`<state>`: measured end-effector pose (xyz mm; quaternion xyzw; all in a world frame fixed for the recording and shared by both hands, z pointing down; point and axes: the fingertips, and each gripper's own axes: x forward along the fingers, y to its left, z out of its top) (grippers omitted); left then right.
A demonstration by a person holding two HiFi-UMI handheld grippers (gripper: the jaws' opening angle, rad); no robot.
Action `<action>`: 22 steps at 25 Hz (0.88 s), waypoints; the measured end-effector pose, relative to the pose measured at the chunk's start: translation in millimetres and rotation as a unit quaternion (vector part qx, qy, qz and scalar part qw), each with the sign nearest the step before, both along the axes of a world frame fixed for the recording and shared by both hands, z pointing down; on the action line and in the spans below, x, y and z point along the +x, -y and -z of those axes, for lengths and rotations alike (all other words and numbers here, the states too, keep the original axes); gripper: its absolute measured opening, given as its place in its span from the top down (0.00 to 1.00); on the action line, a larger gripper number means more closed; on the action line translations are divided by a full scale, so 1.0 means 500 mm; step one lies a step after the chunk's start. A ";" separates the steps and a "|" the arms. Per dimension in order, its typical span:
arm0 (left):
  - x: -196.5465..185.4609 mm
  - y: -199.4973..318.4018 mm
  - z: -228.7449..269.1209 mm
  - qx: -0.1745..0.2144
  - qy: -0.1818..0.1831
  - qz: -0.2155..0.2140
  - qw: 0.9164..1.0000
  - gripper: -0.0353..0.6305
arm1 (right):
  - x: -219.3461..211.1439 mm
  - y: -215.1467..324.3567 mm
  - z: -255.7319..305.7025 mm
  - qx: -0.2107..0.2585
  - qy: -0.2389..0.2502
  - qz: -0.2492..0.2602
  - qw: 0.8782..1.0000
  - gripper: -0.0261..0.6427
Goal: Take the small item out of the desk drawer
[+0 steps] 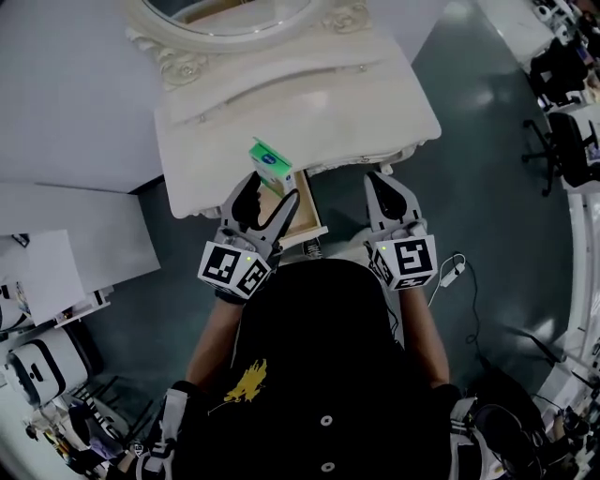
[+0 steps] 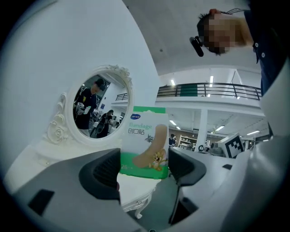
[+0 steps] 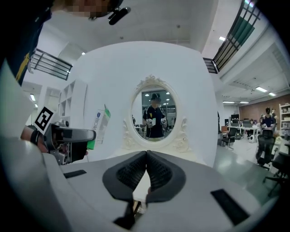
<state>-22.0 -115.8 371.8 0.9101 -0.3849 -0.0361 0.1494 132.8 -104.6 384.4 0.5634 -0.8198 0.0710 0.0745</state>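
A small green and white bandage box (image 1: 271,167) is upright between the jaws of my left gripper (image 1: 265,197), lifted above the open wooden drawer (image 1: 307,216) of the white dressing table (image 1: 309,112). In the left gripper view the box (image 2: 145,142) fills the gap, with both pads pressed on its lower half. My right gripper (image 1: 387,190) is at the table's front edge, right of the drawer. Its jaws (image 3: 146,159) are shut with nothing seen between them. In the right gripper view the box (image 3: 100,123) is at the left, held by my left gripper (image 3: 68,136).
An oval mirror (image 1: 230,19) in an ornate white frame stands at the back of the table (image 3: 156,113). White desks (image 1: 66,122) lie to the left, office chairs (image 1: 562,141) to the far right. A cable and plug (image 1: 453,272) lie on the dark floor.
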 end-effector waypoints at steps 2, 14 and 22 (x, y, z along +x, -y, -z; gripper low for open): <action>0.013 -0.010 0.001 0.003 0.009 -0.009 1.000 0.45 | 0.012 -0.006 0.005 0.002 0.001 -0.007 1.000 0.94; 0.030 -0.008 0.026 -0.002 -0.005 -0.018 1.000 0.45 | -0.006 0.008 0.041 0.018 -0.009 0.006 1.000 0.94; 0.031 -0.015 0.042 0.007 -0.010 -0.025 1.000 0.45 | -0.034 0.005 0.053 0.024 -0.013 0.018 0.999 0.94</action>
